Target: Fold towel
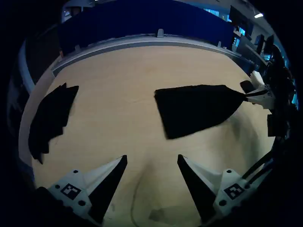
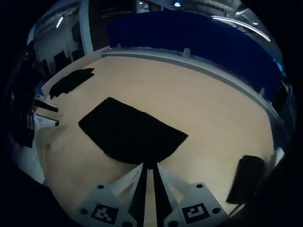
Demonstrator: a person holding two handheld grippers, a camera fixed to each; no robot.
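My left gripper (image 1: 151, 157) hangs nearest to me, its two fingers spread wide over the pale wooden table top (image 1: 113, 98) and gripping nothing. My right gripper (image 2: 149, 166) has its fingers drawn narrow, both pressing on the near corner of the flat black fabric towel (image 2: 128, 132), which lies spread on the table just ahead of it. In the left gripper view that corner is pulled out to a point where the fingers have it. I think that is the weak spot: the hold is on the very tip of the cloth, so a quick lift or a sideways tug could let it slide out. With only one corner held, carrying it over would likely drag the towel askew and leave a crooked fold, unless my left gripper first takes the corner beside it, from which it is now apart. Off to the side of my right gripper sits a small dark blocky object (image 2: 246, 179), too dim to identify; a wide swing could knock it. Farther out lies a second, rumpled black cloth (image 1: 51, 117), well apart from the towel, and I judge it is easy to reach for by mistake since the two look alike. Beyond the table edge stands a blue partition wall (image 1: 144, 19), out of harm's way.
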